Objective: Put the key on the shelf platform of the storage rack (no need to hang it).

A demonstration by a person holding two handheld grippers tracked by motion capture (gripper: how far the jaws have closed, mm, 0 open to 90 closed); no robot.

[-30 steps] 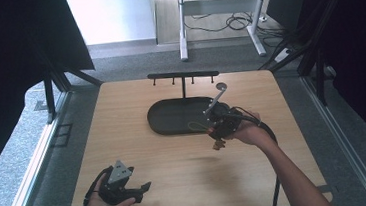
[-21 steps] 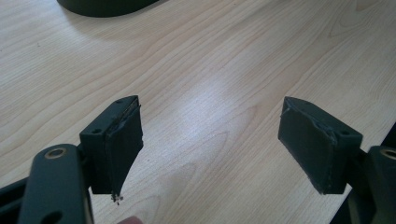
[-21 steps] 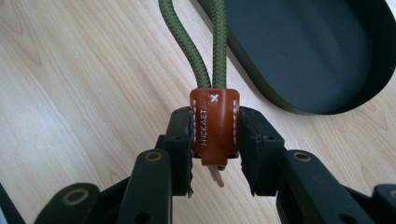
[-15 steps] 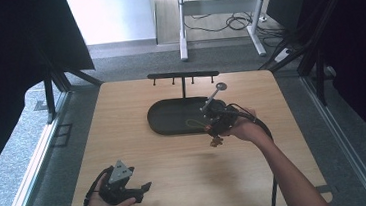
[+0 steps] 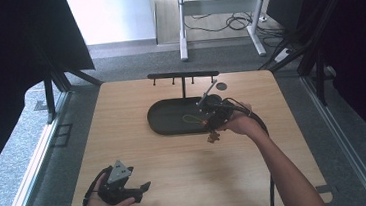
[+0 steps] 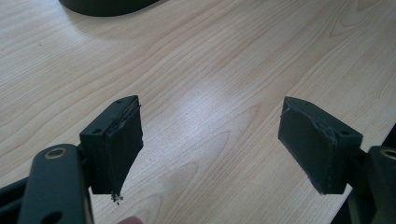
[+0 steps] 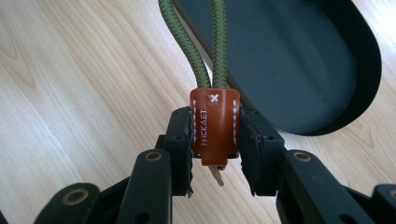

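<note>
While the left gripper (image 5: pixel 145 187) rests at the near left corner of the table (image 5: pixel 123 133) exactly as it did a second ago, the right gripper (image 5: pixel 212 122) has shifted a little toward the tray (image 5: pixel 164 115). A second back it sat just off the tray's right end; now it is over that end's near rim, with the hand (image 5: pixel 240 123) behind it. Its jaws are clamped on a brown leather tab (image 7: pixel 214 127), one pad against each side, and that grip has not changed over the second. From the tab's top a green cord (image 7: pixel 187 44) runs up in two strands, one over the wood, one over the edge of the dark tray. In the high view the cord's loop (image 5: pixel 190 118) lies inside the tray, as before, and small brown pieces (image 5: pixel 213 137) hang just under the gripper above the wood. The left gripper's jaws stand wide apart with bare table between them, its pads (image 6: pixel 122 140) touching nothing. At the table's far edge the black rack (image 5: pixel 182 76) stands behind the tray, unmoved.
</note>
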